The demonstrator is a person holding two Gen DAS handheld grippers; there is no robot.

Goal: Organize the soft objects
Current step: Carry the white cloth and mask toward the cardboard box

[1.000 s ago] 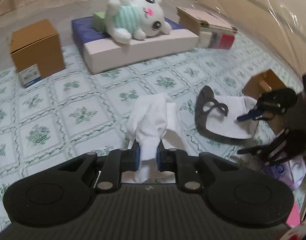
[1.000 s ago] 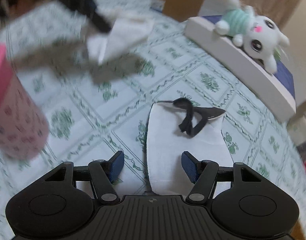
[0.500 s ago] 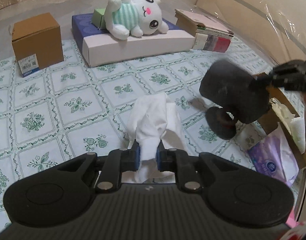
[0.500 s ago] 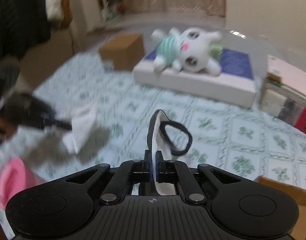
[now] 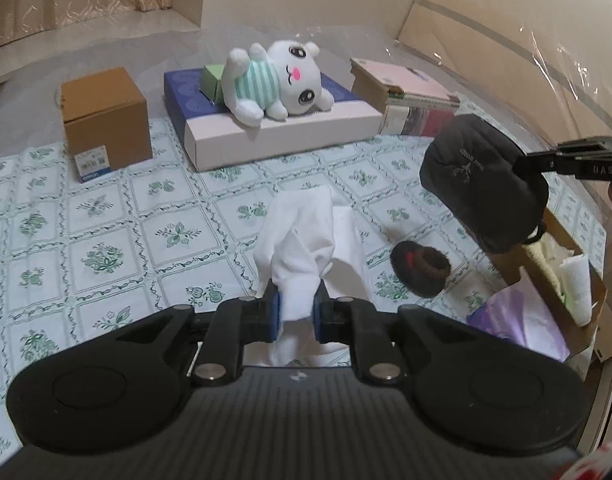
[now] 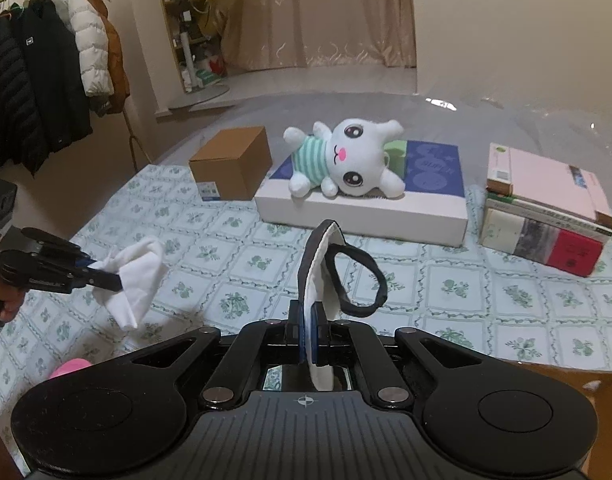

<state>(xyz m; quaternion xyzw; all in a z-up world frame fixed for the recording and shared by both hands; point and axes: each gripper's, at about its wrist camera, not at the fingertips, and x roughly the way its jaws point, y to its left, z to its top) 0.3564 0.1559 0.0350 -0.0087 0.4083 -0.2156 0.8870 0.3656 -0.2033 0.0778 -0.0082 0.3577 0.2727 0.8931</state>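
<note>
Left gripper (image 5: pixel 297 312) clamped on a crumpled white cloth (image 5: pixel 311 240). Right gripper (image 6: pixel 313 330) clamped on a black-edged, white-lined fabric face mask (image 6: pixel 319 276), both lifted off the floral mat (image 6: pixel 485 296).

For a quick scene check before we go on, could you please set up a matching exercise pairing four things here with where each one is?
Things:
1. white cloth
2. dark face mask
3. plush toy
4. brown cardboard box

Places:
A. lying on the flat blue-topped box
B. standing on the patterned mat
C. clamped in the right gripper
D. clamped in the left gripper

Pairs: 1-D, 2-C, 3-A, 4-B
</note>
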